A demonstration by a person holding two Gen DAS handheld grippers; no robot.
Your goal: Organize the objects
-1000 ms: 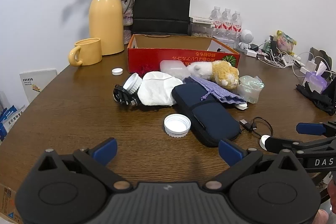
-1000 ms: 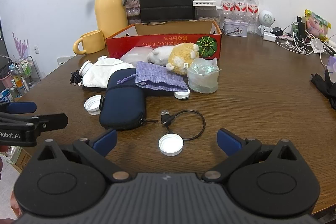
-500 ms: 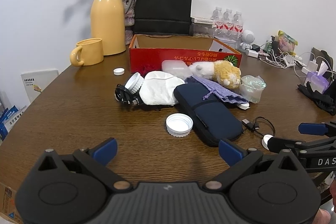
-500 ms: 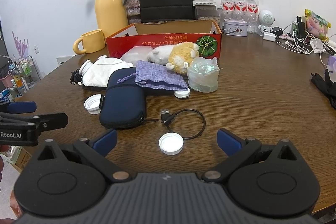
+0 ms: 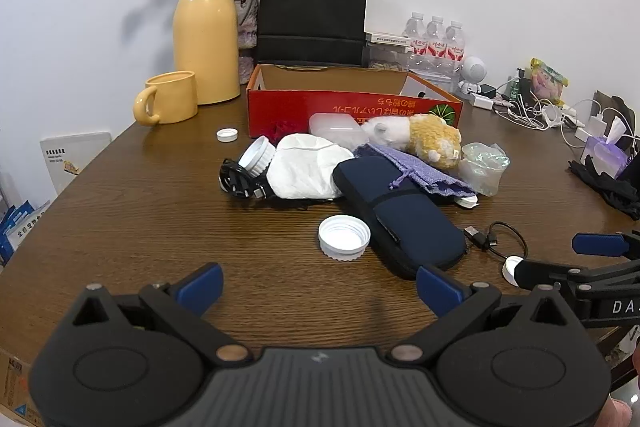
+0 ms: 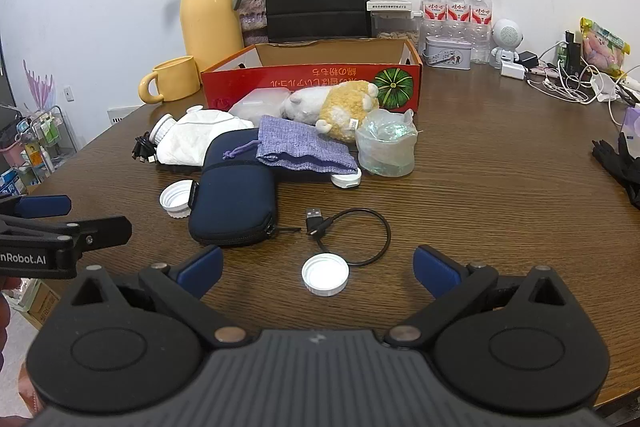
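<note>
A clutter pile lies before an open red cardboard box (image 5: 352, 107) (image 6: 320, 79): a navy zip pouch (image 5: 400, 219) (image 6: 236, 195), a purple drawstring bag (image 6: 304, 147), a plush toy (image 5: 424, 139) (image 6: 340, 103), a white cloth bag (image 5: 308, 171), a clear plastic cup (image 6: 386, 149). A large white lid (image 5: 344, 238) (image 6: 175, 198) rests left of the pouch. A smaller white cap (image 6: 325, 274) and a black USB cable (image 6: 352, 231) lie just ahead of my right gripper (image 6: 316, 269). Both the left gripper (image 5: 318, 285) and the right stand open, holding nothing.
A yellow jug (image 5: 206, 39), yellow mug (image 5: 170, 103), black paper bag (image 5: 312, 15) and water bottles (image 6: 456, 11) line the back. Chargers and cables (image 6: 568, 83) crowd the far right; black gloves (image 6: 620, 163) lie at the right edge. A small cap (image 5: 227, 135) sits alone.
The left gripper has drifted slightly left, so the scene sits a little further right in its view. The right gripper and all objects stay put.
</note>
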